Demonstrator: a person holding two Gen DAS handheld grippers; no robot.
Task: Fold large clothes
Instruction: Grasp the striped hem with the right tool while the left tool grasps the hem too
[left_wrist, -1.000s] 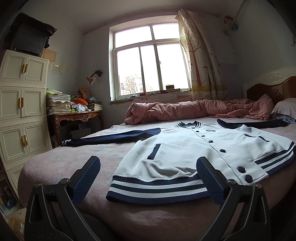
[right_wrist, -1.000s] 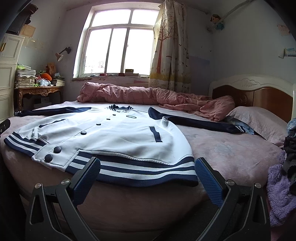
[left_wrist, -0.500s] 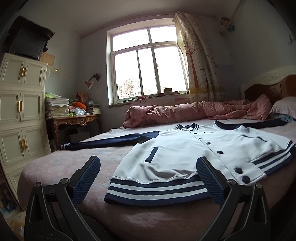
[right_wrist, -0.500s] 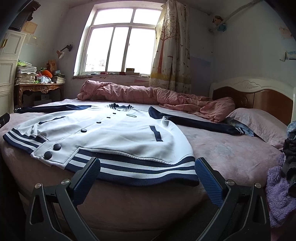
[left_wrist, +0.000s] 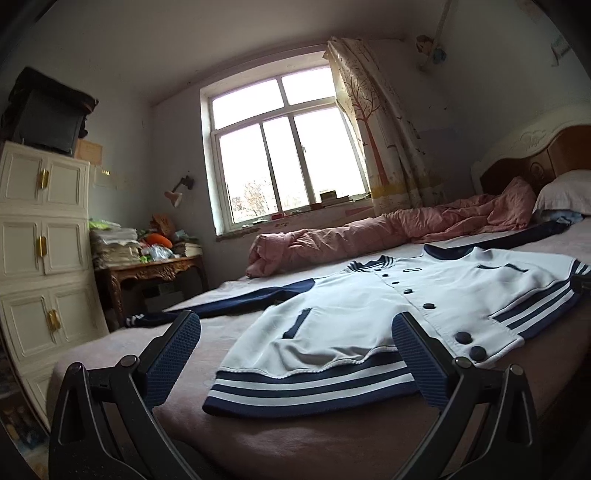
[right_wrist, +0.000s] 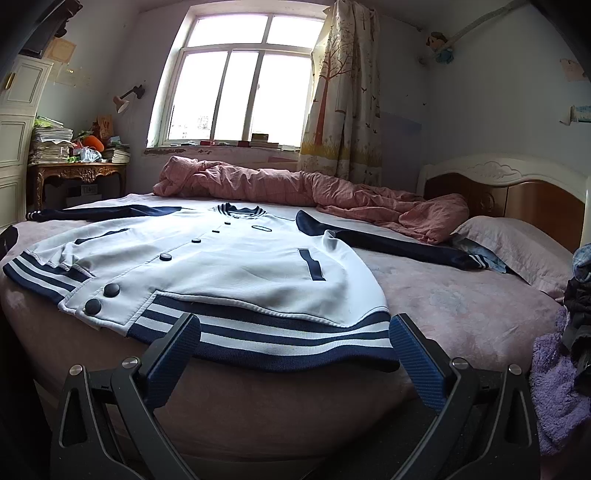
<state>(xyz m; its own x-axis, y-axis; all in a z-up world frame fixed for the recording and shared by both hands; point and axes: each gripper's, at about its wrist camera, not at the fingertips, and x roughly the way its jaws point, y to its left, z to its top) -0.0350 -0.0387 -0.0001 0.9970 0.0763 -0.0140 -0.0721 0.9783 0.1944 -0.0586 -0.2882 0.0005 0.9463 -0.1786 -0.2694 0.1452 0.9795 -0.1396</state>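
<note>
A white baseball jacket (left_wrist: 369, 317) with navy sleeves and a navy-striped hem lies flat, front up and buttoned, on the pink bed (left_wrist: 258, 435). Both sleeves are spread out to the sides. It also shows in the right wrist view (right_wrist: 236, 266). My left gripper (left_wrist: 295, 354) is open and empty, just short of the hem's left half. My right gripper (right_wrist: 293, 350) is open and empty, just short of the hem's right half at the bed's front edge.
A rumpled pink quilt (right_wrist: 295, 188) lies along the far side of the bed by the window. A pillow (right_wrist: 517, 243) and wooden headboard (right_wrist: 517, 192) are at the right. A white cabinet (left_wrist: 40, 258) and cluttered desk (left_wrist: 147, 266) stand left. Purple cloth (right_wrist: 554, 387) is at the right.
Both grippers have moved slightly closer to the jacket's hem and tilted a little. The jacket has not moved and both grippers stay open.
</note>
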